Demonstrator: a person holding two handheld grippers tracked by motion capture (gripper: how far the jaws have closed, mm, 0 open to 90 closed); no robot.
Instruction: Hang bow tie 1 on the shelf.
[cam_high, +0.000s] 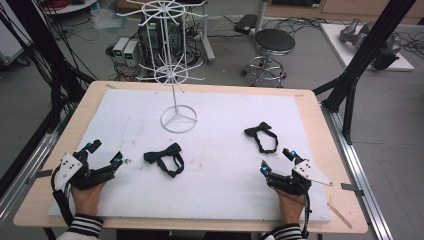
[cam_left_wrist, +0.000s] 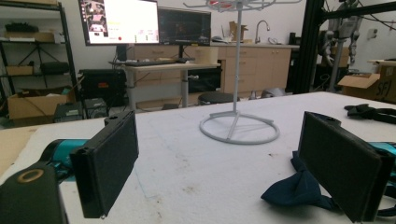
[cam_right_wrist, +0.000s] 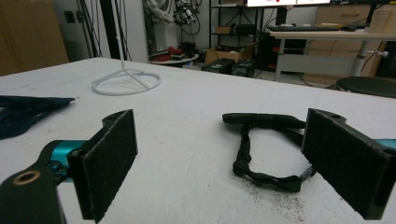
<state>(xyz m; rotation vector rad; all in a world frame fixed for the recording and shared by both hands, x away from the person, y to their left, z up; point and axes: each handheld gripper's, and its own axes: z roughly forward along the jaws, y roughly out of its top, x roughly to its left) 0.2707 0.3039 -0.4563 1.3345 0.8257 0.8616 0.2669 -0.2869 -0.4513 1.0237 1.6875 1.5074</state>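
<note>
Left gripper (cam_high: 104, 154) rests at the table's 8 o'clock, jaws wide and empty; the dark bow tie (cam_high: 165, 157) lies just beside it at its 3 o'clock. Right gripper (cam_high: 276, 161) sits at 4 o'clock, jaws wide and empty, with the black bow tie (cam_high: 262, 136) near its 12 o'clock. The white wire stand (cam_high: 178, 118) occupies the 12 o'clock area.

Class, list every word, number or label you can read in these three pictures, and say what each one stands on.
"SF" or similar: large dark letters on the cardboard box at the right edge of the left gripper view, partly cut off.
Monitor: text on the lit screen is too small to read.
Bow ties, rack and grippers: no writing visible.
</note>
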